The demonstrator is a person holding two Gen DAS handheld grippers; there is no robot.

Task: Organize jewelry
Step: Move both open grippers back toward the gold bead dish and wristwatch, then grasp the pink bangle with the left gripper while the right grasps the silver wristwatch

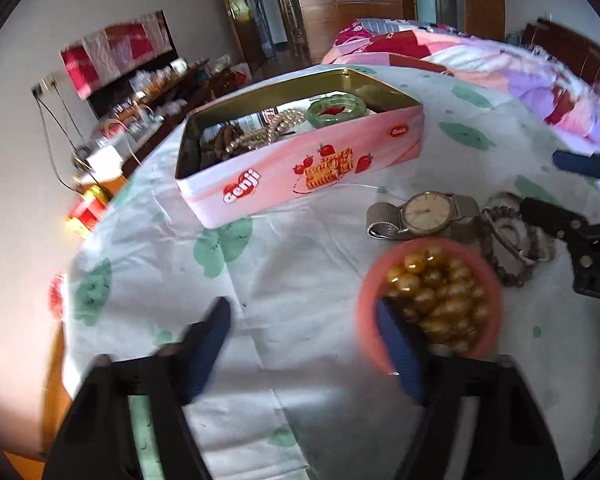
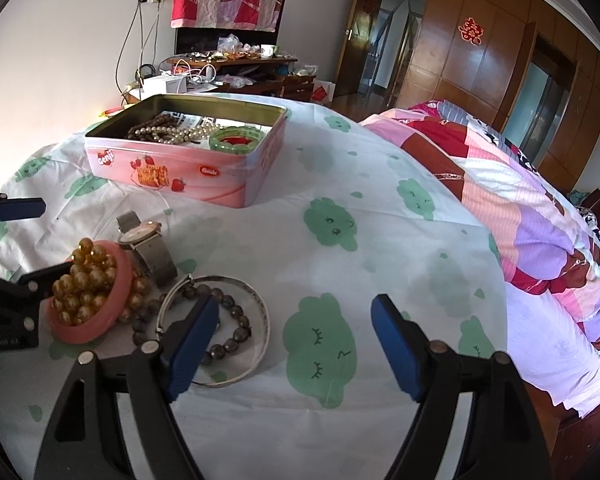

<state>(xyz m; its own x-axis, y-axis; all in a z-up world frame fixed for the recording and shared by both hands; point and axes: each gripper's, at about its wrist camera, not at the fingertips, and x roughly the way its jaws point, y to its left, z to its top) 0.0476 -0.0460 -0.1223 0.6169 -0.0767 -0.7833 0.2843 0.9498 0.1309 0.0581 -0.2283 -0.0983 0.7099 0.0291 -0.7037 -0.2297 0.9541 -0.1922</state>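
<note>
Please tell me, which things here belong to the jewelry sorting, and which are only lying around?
Job: pink tin, green bangle, pearl strand, watch, pink bowl of gold beads, dark bead bracelet, metal bangle.

Lying about: patchwork quilt, cluttered desk.

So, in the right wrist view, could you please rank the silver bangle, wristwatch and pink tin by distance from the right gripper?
1. Silver bangle: beside the right gripper's left finger.
2. Wristwatch: farther back, left.
3. Pink tin: farthest, open, upper left on the bedsheet.

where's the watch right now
The watch lies on the bedsheet just in front of the pink tin, beside the pink dish of gold beads.
</note>
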